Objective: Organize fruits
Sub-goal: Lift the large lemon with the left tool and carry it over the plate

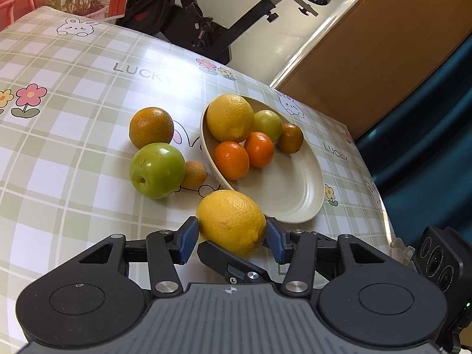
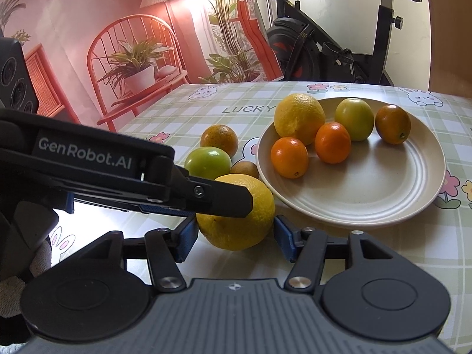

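A large yellow lemon [image 1: 231, 222] [image 2: 236, 212] lies just short of the cream plate's [image 1: 283, 194] [image 2: 368, 194] near rim. My left gripper [image 1: 231, 230] is shut on it, blue pads against both sides; one of its fingers [image 2: 224, 199] crosses the lemon in the right wrist view. My right gripper [image 2: 236, 230] straddles the same lemon, its pads barely off the skin; its finger [image 1: 218, 253] shows below the lemon. The plate holds another lemon [image 1: 230, 118], two small oranges [image 1: 231, 160] and two more fruits. A green apple [image 1: 157, 171], a speckled orange [image 1: 151, 127] and a small brown fruit [image 1: 194, 174] lie on the cloth.
The checked tablecloth [image 1: 73, 162] covers the table, whose edge runs close behind and to the right of the plate. An exercise bike [image 2: 324, 50] stands beyond the table, beside a pink backdrop with a chair [image 2: 118, 59]. Blue fabric [image 1: 427, 132] hangs off to the right.
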`<state>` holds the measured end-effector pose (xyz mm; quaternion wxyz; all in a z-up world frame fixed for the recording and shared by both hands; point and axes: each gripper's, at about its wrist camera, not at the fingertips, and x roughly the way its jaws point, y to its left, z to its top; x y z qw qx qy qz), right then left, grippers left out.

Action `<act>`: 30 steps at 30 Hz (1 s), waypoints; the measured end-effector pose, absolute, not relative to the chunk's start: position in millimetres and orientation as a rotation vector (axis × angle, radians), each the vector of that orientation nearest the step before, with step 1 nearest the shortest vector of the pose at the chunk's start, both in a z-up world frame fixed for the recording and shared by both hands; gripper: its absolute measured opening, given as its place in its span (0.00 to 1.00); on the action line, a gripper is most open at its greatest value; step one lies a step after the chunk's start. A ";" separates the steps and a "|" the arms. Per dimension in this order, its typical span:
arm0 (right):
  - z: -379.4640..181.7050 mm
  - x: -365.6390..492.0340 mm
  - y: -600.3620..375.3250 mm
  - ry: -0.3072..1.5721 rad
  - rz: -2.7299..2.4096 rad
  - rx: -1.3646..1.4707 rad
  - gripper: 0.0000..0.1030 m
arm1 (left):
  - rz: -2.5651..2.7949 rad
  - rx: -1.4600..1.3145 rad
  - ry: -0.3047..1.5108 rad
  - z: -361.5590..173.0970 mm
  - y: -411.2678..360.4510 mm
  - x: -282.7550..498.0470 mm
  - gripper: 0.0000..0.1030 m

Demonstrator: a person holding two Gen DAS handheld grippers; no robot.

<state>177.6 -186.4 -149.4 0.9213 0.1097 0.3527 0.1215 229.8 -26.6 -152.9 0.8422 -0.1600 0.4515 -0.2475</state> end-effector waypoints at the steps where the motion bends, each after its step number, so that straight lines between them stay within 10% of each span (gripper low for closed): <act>1: -149.1 176.2 -188.1 0.719 0.249 0.234 0.57 | -0.526 -0.335 0.953 -151.6 -27.6 228.0 0.50; 30: -146.9 169.4 -197.9 0.689 0.249 0.288 0.57 | -0.524 -0.339 0.909 -145.0 -33.5 238.1 0.49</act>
